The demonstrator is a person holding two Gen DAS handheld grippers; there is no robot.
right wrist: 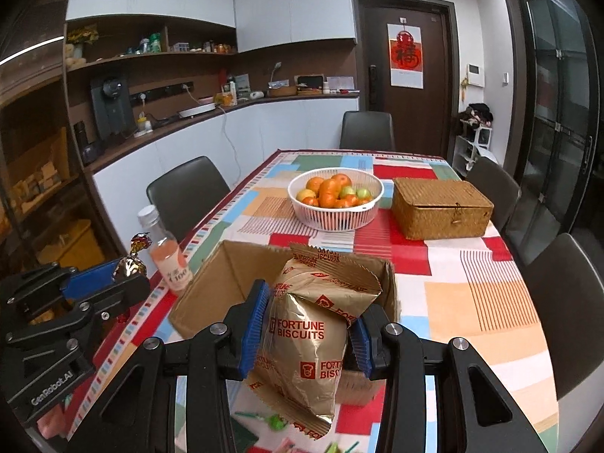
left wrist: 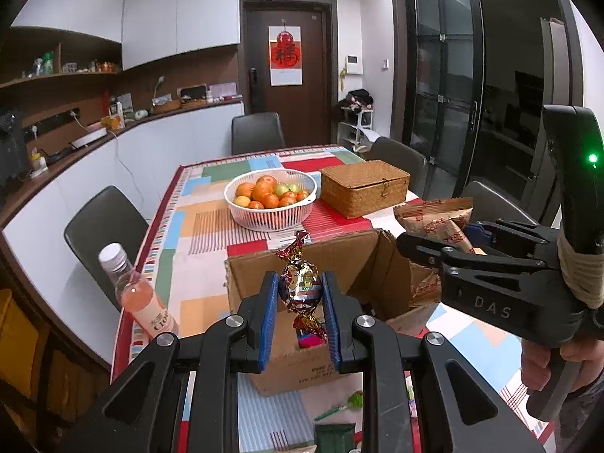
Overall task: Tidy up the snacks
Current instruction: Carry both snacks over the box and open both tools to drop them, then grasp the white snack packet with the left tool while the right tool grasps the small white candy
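Observation:
My left gripper (left wrist: 300, 296) is shut on a foil-wrapped candy (left wrist: 301, 283), held upright above the near wall of an open cardboard box (left wrist: 294, 264). My right gripper (right wrist: 307, 330) is shut on a gold bag of Fortune Biscuits (right wrist: 307, 332), raised over the same cardboard box (right wrist: 226, 283). In the left wrist view the right gripper (left wrist: 438, 243) shows at the right with the biscuit bag (left wrist: 438, 222) in its jaws. In the right wrist view the left gripper (right wrist: 124, 275) shows at the left, with the candy (right wrist: 130, 264) in it.
A pink drink bottle (left wrist: 141, 298) stands left of the box near the table edge. Behind the box sit a white fruit basket (left wrist: 270, 198) and a closed wicker box (left wrist: 364, 187). A green lollipop (left wrist: 349, 404) and other snacks lie on the tablecloth in front. Chairs surround the table.

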